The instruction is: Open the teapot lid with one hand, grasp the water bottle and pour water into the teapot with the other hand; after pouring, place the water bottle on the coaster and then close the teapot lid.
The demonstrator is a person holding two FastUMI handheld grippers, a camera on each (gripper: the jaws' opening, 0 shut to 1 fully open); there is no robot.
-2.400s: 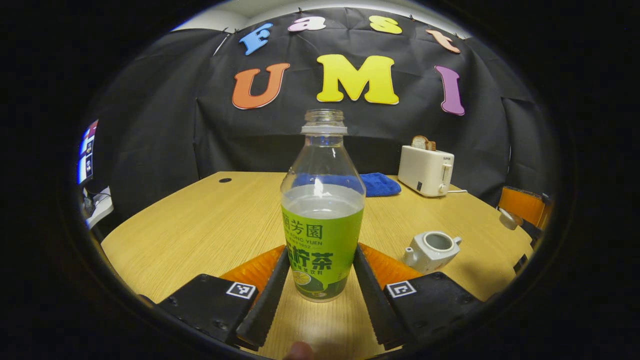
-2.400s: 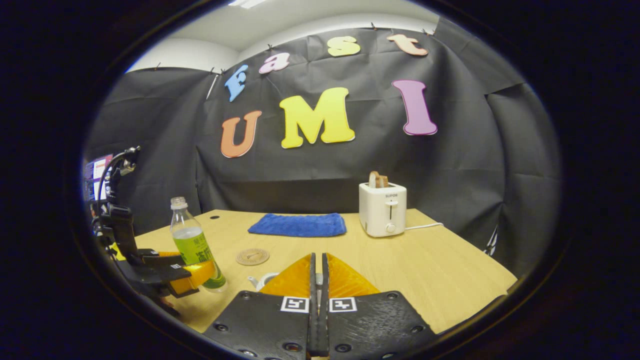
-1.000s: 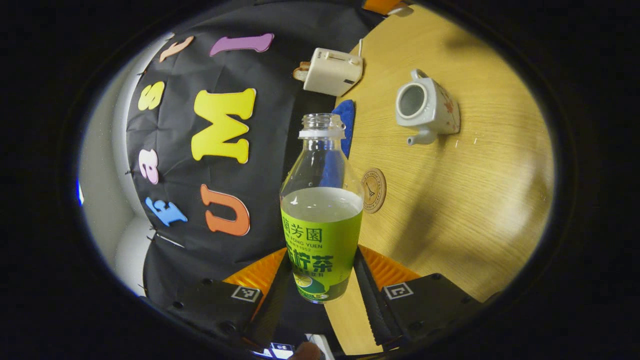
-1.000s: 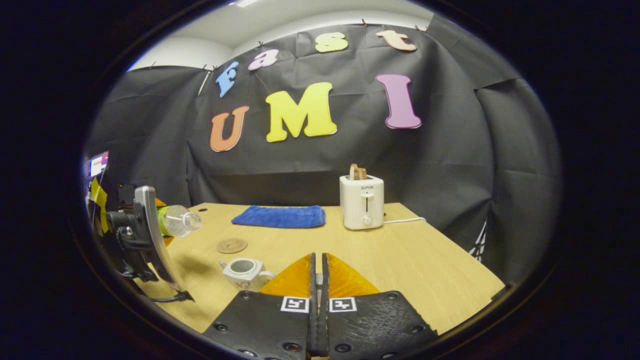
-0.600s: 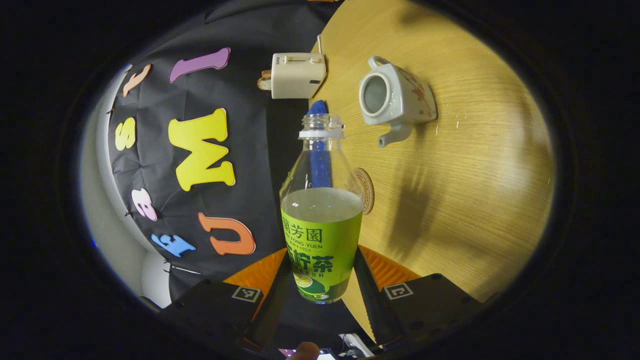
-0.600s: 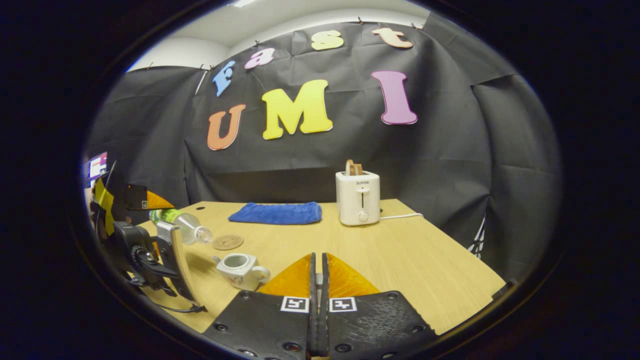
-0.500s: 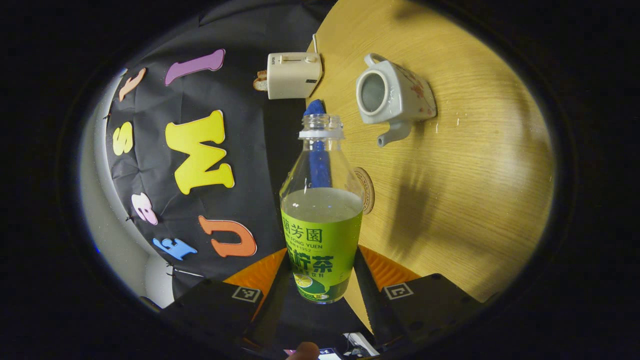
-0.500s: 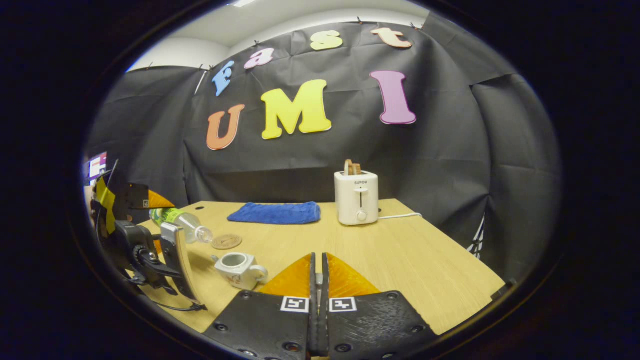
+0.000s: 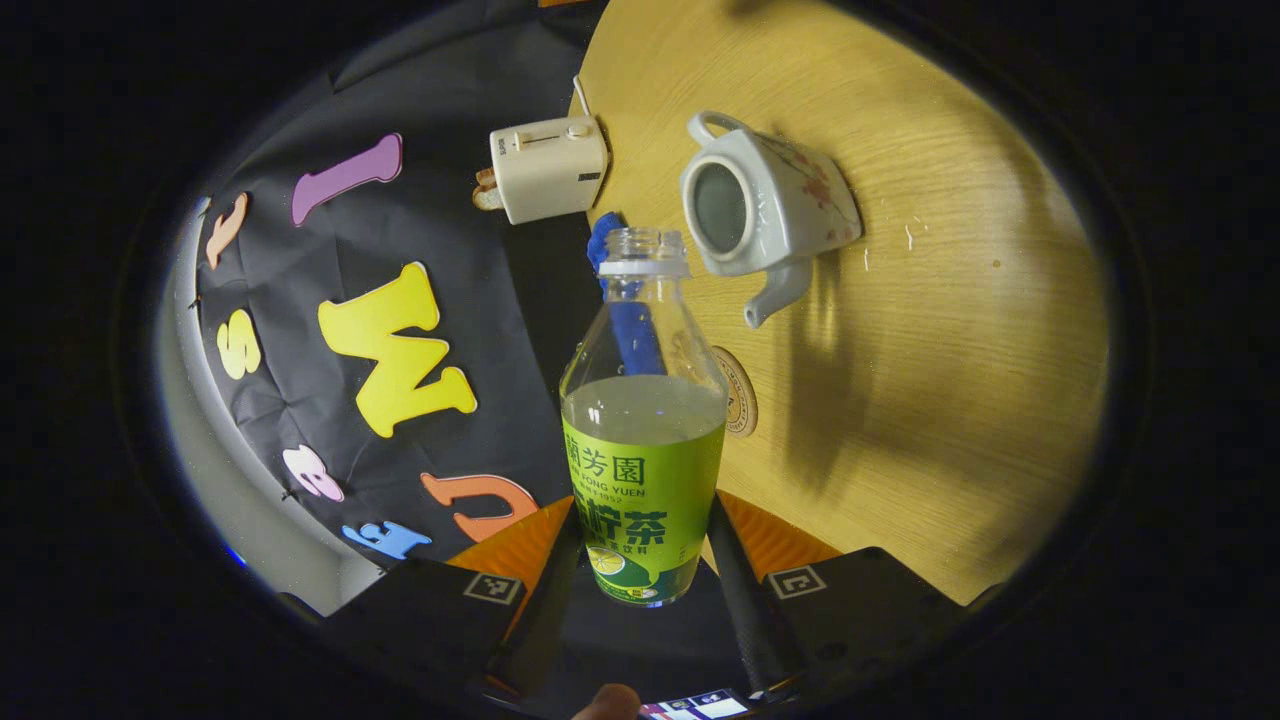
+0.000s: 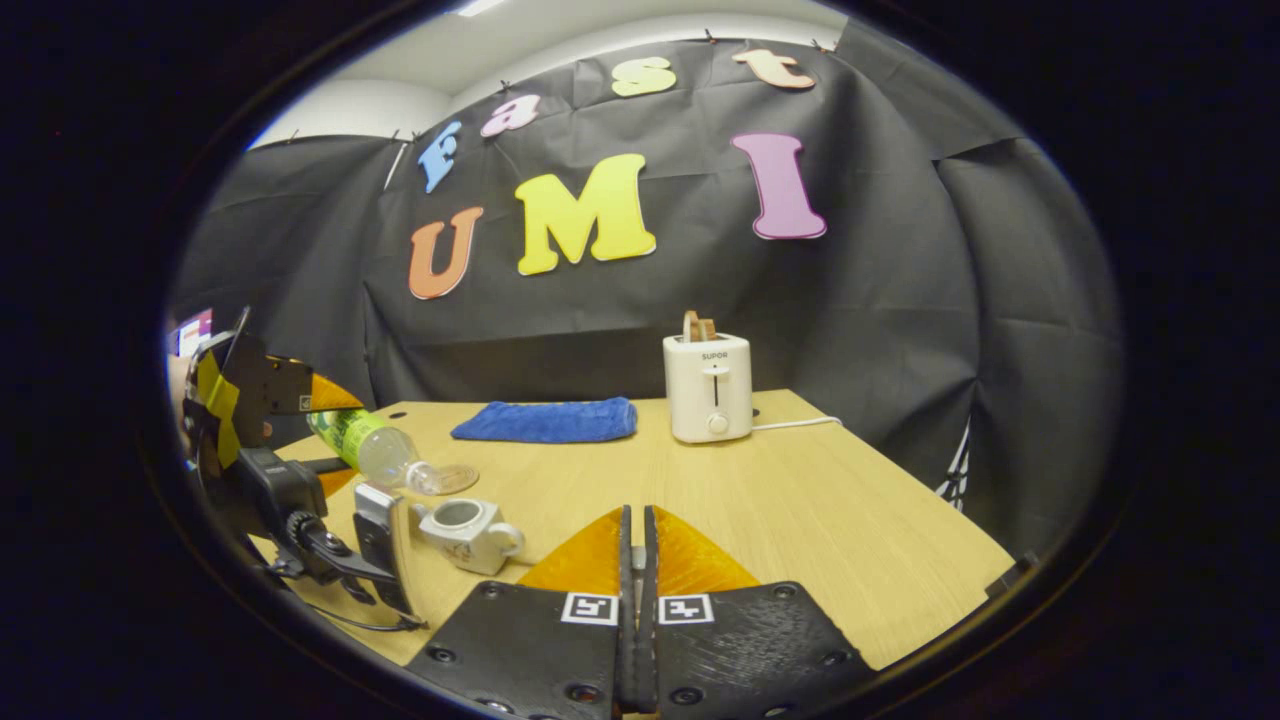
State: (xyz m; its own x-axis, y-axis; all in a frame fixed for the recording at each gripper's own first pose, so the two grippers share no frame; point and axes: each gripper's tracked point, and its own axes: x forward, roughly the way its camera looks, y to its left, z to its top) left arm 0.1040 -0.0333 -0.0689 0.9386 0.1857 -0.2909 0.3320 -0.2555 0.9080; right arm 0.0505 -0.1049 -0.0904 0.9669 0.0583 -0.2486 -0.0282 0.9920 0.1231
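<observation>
Bottle [image 9: 643,440], pinched low on its label by the left claw [image 9: 640,590], hangs tipped over the counter [image 9: 930,400], long axis near level, open mouth pointing toward the lidless teapot [image 9: 765,205]. Pouring seems about to start; the next move calls for bringing the mouth over the opening and tilting further. Right claw [image 10: 636,600] is pressed together; whether it pinches the lid cannot be told.

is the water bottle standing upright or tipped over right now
Tipped. In the right gripper view the water bottle, held in the left claw, lies nearly sideways, its open mouth angled down toward the open teapot.
</observation>
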